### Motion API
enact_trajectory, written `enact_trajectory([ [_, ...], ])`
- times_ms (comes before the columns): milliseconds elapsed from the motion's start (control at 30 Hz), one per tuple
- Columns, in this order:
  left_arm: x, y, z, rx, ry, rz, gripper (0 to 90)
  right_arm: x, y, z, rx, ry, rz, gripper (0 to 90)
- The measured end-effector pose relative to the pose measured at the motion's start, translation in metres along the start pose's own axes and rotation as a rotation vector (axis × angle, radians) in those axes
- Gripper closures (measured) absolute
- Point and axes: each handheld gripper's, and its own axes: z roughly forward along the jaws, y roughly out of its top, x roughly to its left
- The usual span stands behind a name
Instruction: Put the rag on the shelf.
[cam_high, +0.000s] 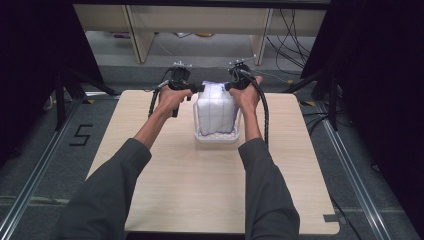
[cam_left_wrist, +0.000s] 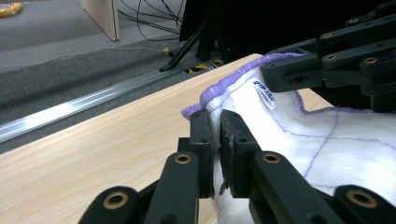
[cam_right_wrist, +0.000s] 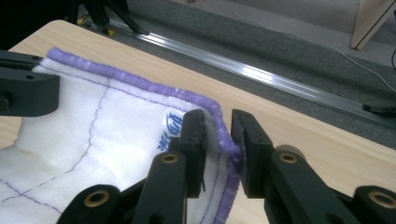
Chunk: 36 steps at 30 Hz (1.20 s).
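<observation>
A: Where's the cloth (cam_high: 216, 107)?
B: Toward the far edge of the bench (cam_high: 165, 185), about midway between its left and right edges, standing bunched in a clear bin (cam_high: 218, 137). White, quilted with thin purple stitching, purple hem.

A: Left gripper (cam_left_wrist: 215, 140)?
B: Clamped on the cloth's near-left top corner, fabric pinched flat between the jaws. In the high view, at the cloth's upper left (cam_high: 196, 89).

A: Right gripper (cam_right_wrist: 218, 135)?
B: Closed on the purple hem at the other top corner, hem squeezed between the jaws though a slight gap shows. In the high view, at the upper right (cam_high: 229, 86).

A: Any writing?
B: Small white label (cam_right_wrist: 166, 132) sewn by the hem just left of the right gripper, blue print, too blurred to read. Same label (cam_left_wrist: 264, 92) seen from the left gripper, also unreadable. On the floor off the left edge, a black mark like a "5" (cam_high: 80, 135).
</observation>
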Motion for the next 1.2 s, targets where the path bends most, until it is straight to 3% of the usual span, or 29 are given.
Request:
enact_trajectory([
  [100, 0.002, -0.002, 0.001, 0.012, -0.015, -0.022, 73.4, -0.002, -0.001, 0.000, -0.005, 0.000, 0.016, 65.4],
  [167, 0.003, -0.002, -0.001, 0.036, -0.012, 0.006, 69.8, -0.003, -0.001, -0.003, -0.005, -0.002, 0.035, 62.4],
  [267, 0.007, 0.000, -0.008, 0.005, -0.012, -0.021, 67.8, -0.008, 0.001, -0.010, -0.025, -0.006, 0.042, 58.7],
  [500, 0.014, -0.002, -0.025, 0.000, 0.007, -0.023, 63.4, -0.019, -0.005, -0.028, -0.070, -0.012, 0.059, 53.5],
  [567, 0.013, -0.002, -0.031, 0.008, 0.004, -0.015, 62.0, -0.020, -0.008, -0.032, -0.074, -0.006, 0.081, 52.4],
  [700, 0.008, -0.001, -0.042, 0.014, 0.000, 0.010, 57.8, -0.025, -0.013, -0.041, -0.086, 0.012, 0.081, 48.3],
  [800, 0.005, 0.000, -0.050, 0.022, 0.000, 0.025, 54.5, -0.025, -0.016, -0.049, -0.085, 0.015, 0.092, 45.6],
  [967, 0.001, -0.004, -0.059, 0.031, -0.004, 0.003, 46.5, -0.022, -0.019, -0.062, -0.088, 0.041, 0.102, 41.1],
  [1033, -0.001, -0.006, -0.064, 0.037, -0.013, 0.008, 43.3, -0.020, -0.020, -0.068, -0.114, 0.049, 0.086, 39.2],
  [1200, -0.007, -0.014, -0.074, 0.044, -0.022, 0.010, 38.3, -0.010, -0.027, -0.076, -0.094, 0.074, 0.071, 34.9],
])
